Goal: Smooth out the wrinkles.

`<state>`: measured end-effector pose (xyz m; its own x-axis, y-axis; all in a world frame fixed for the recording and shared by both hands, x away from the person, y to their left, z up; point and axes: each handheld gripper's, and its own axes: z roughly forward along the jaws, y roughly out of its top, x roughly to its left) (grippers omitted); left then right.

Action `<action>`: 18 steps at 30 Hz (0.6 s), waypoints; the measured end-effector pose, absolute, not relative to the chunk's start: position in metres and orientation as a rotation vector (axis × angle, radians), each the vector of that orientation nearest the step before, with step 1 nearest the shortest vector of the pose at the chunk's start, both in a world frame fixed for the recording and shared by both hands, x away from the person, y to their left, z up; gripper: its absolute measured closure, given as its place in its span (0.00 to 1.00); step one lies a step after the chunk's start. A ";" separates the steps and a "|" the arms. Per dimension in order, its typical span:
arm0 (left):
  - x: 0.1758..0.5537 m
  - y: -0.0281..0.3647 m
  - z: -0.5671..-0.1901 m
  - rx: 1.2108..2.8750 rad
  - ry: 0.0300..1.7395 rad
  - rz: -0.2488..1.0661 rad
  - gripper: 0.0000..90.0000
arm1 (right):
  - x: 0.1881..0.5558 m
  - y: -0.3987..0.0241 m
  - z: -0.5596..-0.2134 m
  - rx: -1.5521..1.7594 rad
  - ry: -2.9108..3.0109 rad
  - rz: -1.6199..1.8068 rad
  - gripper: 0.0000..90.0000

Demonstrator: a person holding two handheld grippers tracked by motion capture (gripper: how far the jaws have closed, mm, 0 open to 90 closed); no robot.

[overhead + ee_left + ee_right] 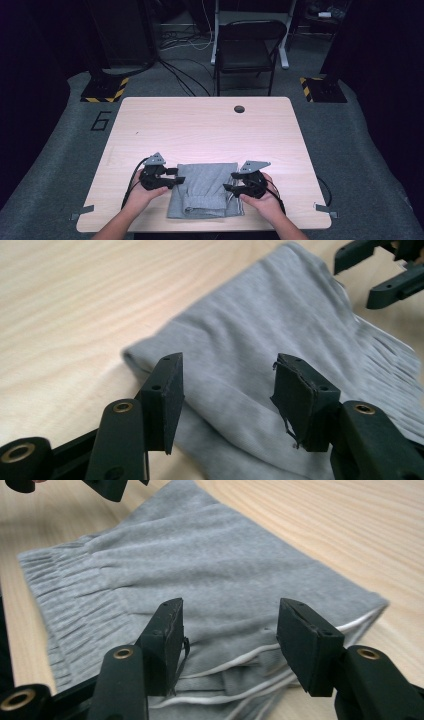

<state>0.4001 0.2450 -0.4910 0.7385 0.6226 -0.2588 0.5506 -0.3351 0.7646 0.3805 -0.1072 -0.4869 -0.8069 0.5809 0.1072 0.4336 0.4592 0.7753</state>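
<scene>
Nearby, both tools, left (176,178) and right (231,182), gape beside folded grey garment (206,189).

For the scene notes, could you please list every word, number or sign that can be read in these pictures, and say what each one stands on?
"6" – a large dark numeral marked on the grey floor mat, beside the far left corner of the table.
The yellow and black hazard stripes on the stand bases are a pattern, with no lettering.
No readable text shows on the grey garment or the grippers.
</scene>
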 end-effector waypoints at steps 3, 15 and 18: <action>0.408 0.250 -0.492 2.019 0.922 0.112 0.51 | 0.387 -0.110 -0.484 0.888 2.530 1.253 0.50; 0.428 0.252 -0.470 1.995 0.965 0.138 0.55 | 0.409 -0.105 -0.465 0.896 2.536 1.215 0.58; 0.435 0.251 -0.465 1.994 0.963 0.135 0.56 | 0.416 -0.104 -0.462 0.884 2.548 1.195 0.59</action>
